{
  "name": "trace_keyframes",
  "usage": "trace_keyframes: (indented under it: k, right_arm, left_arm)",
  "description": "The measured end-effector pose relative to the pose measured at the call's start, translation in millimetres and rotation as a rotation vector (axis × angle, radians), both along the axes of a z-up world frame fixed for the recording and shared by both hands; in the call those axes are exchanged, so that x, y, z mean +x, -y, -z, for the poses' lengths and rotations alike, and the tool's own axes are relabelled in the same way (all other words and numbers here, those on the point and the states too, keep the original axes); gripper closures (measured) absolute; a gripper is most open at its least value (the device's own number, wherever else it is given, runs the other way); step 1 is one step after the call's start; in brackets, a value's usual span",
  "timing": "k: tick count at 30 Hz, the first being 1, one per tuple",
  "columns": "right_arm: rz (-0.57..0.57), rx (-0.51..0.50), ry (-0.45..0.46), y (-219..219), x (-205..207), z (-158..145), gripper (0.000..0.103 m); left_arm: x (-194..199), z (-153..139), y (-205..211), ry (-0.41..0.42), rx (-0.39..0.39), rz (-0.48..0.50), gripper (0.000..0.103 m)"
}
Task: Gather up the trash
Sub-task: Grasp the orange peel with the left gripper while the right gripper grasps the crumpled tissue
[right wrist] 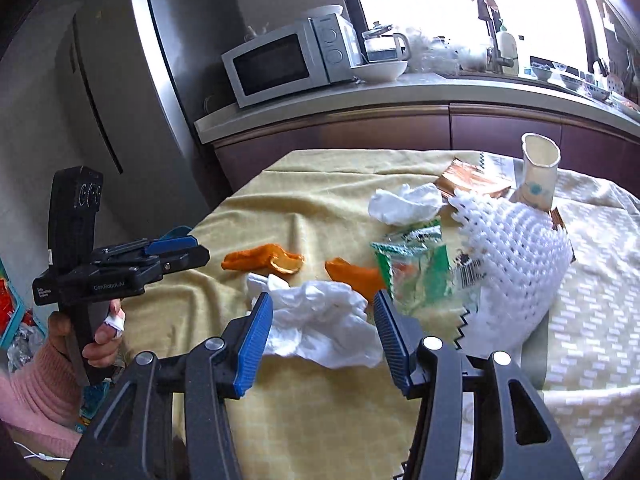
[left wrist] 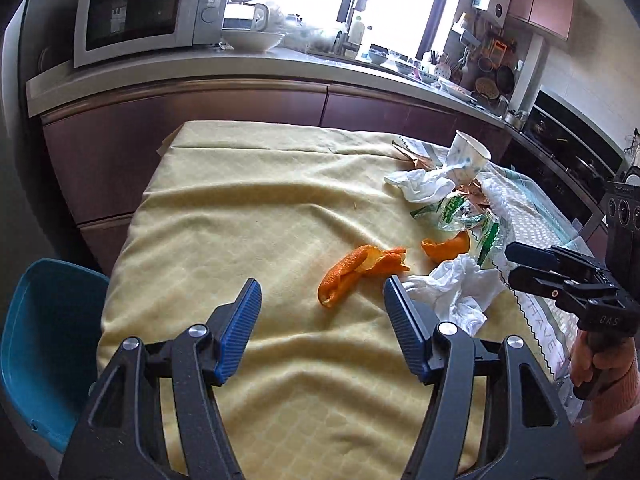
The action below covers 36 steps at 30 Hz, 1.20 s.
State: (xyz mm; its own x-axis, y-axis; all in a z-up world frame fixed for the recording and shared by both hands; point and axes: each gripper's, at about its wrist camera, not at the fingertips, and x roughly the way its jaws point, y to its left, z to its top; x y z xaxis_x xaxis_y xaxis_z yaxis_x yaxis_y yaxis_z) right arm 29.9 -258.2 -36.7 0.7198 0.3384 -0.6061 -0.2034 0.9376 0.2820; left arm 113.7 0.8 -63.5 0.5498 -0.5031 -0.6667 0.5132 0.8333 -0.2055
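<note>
**Trash strewn on the yellow cloth, both grippers empty**

The paper cup (left wrist: 468,160) stands at the far side of the table, tilted and dented; what is inside it cannot be seen. Every other place here is given from that cup. A white bowl (right wrist: 379,69) sits on the counter beside the microwave (left wrist: 148,16), well behind and left of the cup; its contents are hidden too.

Just in front of the cup lies a crumpled white tissue (left wrist: 420,184), with copper-coloured foil (right wrist: 472,182) beside it. Nearer than those is a clear wrapper with green print (right wrist: 416,264), then 2 pieces of orange peel (left wrist: 360,272), then a larger crumpled tissue (right wrist: 328,320) closest to the camera.

The left gripper (left wrist: 320,320) hangs spread wide above the cloth, nothing between its blue pads, the long peel just ahead. The right gripper (right wrist: 320,334) is likewise released, jaws apart, with the larger tissue lying under and between the pads but not pinched.

Only the right wrist view shows a white foam fruit net (right wrist: 516,272) just in front of the cup, a grey refrigerator (right wrist: 120,92) and a pink sleeve (right wrist: 36,396). Only the left wrist view shows a teal chair (left wrist: 44,344) and an oven (left wrist: 568,140) to the cup's right.

A yellow tablecloth (left wrist: 260,220) covers the table in a kitchen; bright windows stand behind the counter.
</note>
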Motion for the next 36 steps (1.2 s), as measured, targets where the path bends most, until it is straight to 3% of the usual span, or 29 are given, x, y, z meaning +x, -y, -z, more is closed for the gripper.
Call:
trace_keyframes:
  k: [13,18,20,23,25,30,36]
  right_arm:
    - [-0.013,0.002,-0.083,-17,10,31,0.053]
    - [-0.013,-0.028,-0.099,-27,15,32,0.050]
    - [-0.006,-0.051,-0.099,-32,15,33,0.050]
    - [0.007,-0.084,-0.096,-34,15,33,0.057]
    - [0.013,-0.087,-0.096,-32,14,33,0.071]
    - [0.004,-0.061,-0.103,-27,14,34,0.092]
    - [-0.011,-0.036,-0.080,-28,9,28,0.095]
  left_arm:
    - [32,19,30,-0.100,0.072,0.035,0.051]
    - [35,23,34,-0.132,0.063,0.040,0.076]
    - [36,23,33,-0.139,0.052,0.034,0.080]
    - [34,23,30,-0.151,0.026,0.035,0.086]
    - [31,24,30,-0.150,0.022,0.033,0.088]
    - [25,23,24,-0.154,-0.006,0.012,0.089]
    - [18,17,6,-0.149,-0.049,-0.026,0.089]
